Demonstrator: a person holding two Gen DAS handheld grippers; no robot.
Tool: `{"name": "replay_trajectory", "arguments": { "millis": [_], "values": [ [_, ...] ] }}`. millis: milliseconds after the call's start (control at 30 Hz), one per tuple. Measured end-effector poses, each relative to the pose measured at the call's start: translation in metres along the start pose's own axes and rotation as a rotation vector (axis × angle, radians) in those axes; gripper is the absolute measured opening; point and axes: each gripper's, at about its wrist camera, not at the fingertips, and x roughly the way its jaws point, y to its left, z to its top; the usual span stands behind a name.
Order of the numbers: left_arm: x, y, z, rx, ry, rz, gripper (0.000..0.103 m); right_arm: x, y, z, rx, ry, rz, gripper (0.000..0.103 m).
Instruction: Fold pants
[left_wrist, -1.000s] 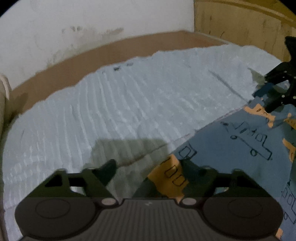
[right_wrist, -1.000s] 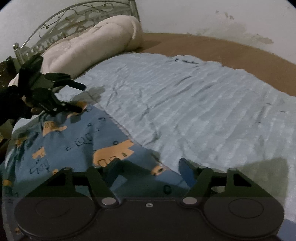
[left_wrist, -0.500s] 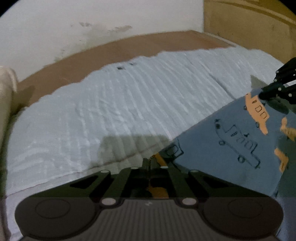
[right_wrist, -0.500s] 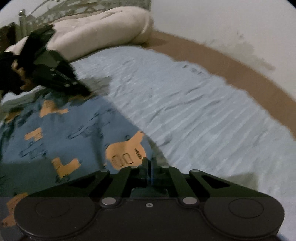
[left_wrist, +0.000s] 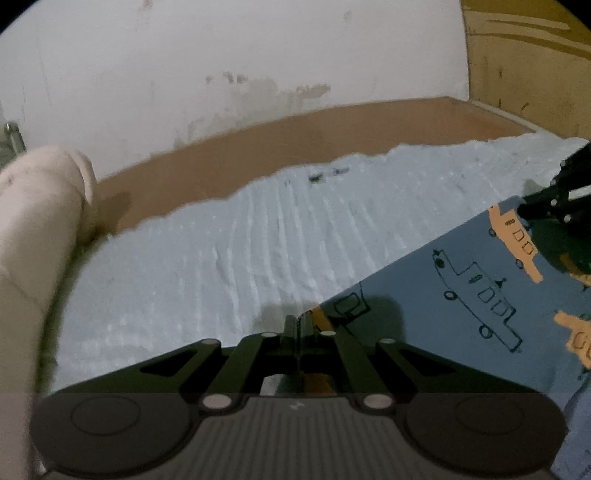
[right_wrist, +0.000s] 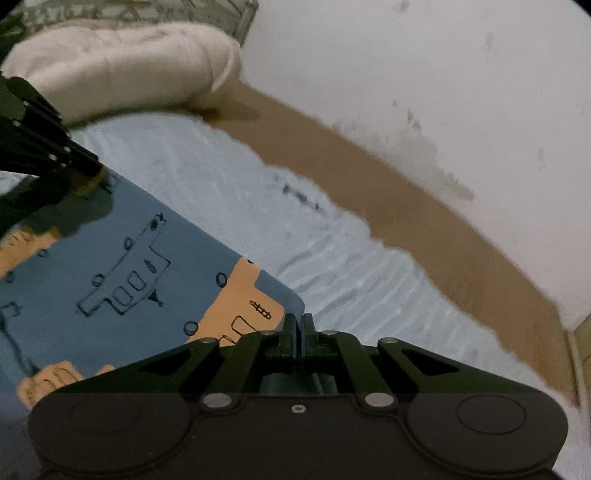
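Observation:
The pants (left_wrist: 461, 291) are blue with orange shapes and drawn vehicle outlines. They are stretched taut above the light blue bed sheet (left_wrist: 258, 251). My left gripper (left_wrist: 298, 323) is shut on one corner of the pants edge. My right gripper (right_wrist: 298, 321) is shut on the other corner of the pants (right_wrist: 110, 280). Each gripper shows in the other's view: the right one at the right edge of the left wrist view (left_wrist: 554, 206), the left one at the left edge of the right wrist view (right_wrist: 44, 147).
A cream pillow (right_wrist: 118, 62) lies at the head of the bed by a metal headboard (right_wrist: 74, 11). A brown bed border (left_wrist: 295, 144) runs along a white wall (left_wrist: 221, 55). A wooden panel (left_wrist: 528, 62) stands at the foot end.
Both grippers closed on the pants edge, then lifted it off the sheet. The cloth is now pulled taut between them and raised higher.

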Motion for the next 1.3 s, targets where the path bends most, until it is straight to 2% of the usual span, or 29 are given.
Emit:
{"name": "replay_trajectory", "arguments": {
  "millis": [167,267,300,333,400,467,533,600,633,700,733,833,967,1133,1300],
  "values": [
    [0.008,0.011,-0.013,-0.063,0.011,-0.060,0.001,0.021,0.001,-0.008,0.029,0.044,0.029,0.000],
    [0.009,0.021,-0.012,-0.069,0.028,-0.106,0.013,0.016,-0.008,-0.009,0.071,0.035,0.067,0.004],
    [0.008,0.024,-0.011,-0.067,0.030,-0.107,0.031,0.013,-0.009,-0.011,0.089,0.031,0.079,0.007],
    [0.006,0.027,-0.011,-0.062,0.028,-0.107,0.046,0.014,-0.013,-0.008,0.107,0.026,0.094,0.015],
    [0.000,0.031,-0.013,-0.058,0.021,-0.111,0.054,0.012,-0.016,-0.006,0.141,0.017,0.122,0.024],
    [0.000,0.036,-0.013,-0.070,0.027,-0.130,0.055,0.015,-0.017,-0.003,0.174,0.009,0.150,0.039],
    [0.001,0.042,-0.014,-0.086,0.047,-0.157,0.055,0.017,-0.017,-0.003,0.196,0.018,0.162,0.043],
    [0.003,0.045,-0.015,-0.090,0.076,-0.169,0.053,0.023,-0.012,-0.003,0.199,0.038,0.169,0.043],
    [0.004,0.045,-0.016,-0.087,0.091,-0.177,0.036,0.026,-0.010,-0.004,0.193,0.046,0.165,0.041],
    [0.006,0.043,-0.017,-0.090,0.115,-0.209,0.010,0.028,-0.006,-0.005,0.189,0.054,0.161,0.024],
    [0.005,0.042,-0.018,-0.099,0.118,-0.218,0.004,0.027,-0.005,-0.005,0.192,0.047,0.163,0.014],
    [-0.007,0.034,-0.017,-0.100,0.083,-0.173,0.001,0.017,-0.005,-0.006,0.194,0.013,0.149,0.006],
    [-0.041,0.025,-0.019,-0.084,0.001,-0.138,0.001,-0.016,-0.003,-0.009,0.202,-0.067,0.123,0.004],
    [-0.103,0.010,-0.036,-0.039,-0.109,-0.114,0.001,-0.082,0.015,-0.020,0.146,-0.170,0.079,0.003],
    [-0.164,-0.011,-0.062,0.040,-0.221,-0.105,0.001,-0.151,0.038,-0.046,0.108,-0.246,0.029,0.001]
  ]
}}
